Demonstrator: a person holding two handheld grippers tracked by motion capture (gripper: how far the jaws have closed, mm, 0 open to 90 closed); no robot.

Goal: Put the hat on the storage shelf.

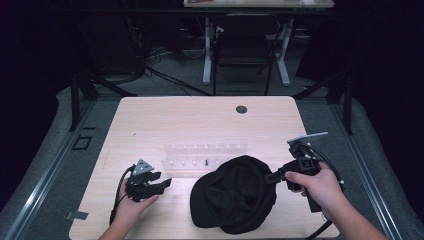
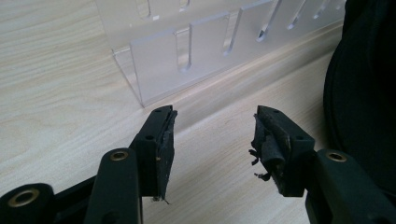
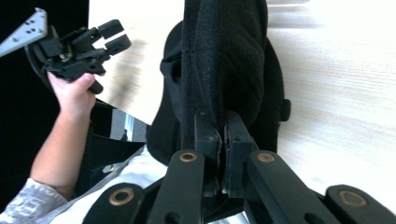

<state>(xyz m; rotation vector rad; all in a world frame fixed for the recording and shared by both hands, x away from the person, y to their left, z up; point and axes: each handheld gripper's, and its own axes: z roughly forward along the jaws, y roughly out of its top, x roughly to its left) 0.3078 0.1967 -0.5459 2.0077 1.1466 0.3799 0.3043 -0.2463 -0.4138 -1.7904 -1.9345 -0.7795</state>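
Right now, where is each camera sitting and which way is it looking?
High view: above the person's side, facing forward and down on the table; forearms, left claw, right claw.
Left gripper view: on the left claw, open, facing the clear rack.
Right gripper view: on the right claw, clamped on the black cap.
All three share the cap.

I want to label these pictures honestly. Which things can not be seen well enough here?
- Black cap, high view: too dark to show any logo or its inside.
- Clear slotted rack, high view: a small dark thing on it is too small to identify.
- Rack, left gripper view: cut off by the top edge.
- Cap, right gripper view: right gripper hides the pinched edge.
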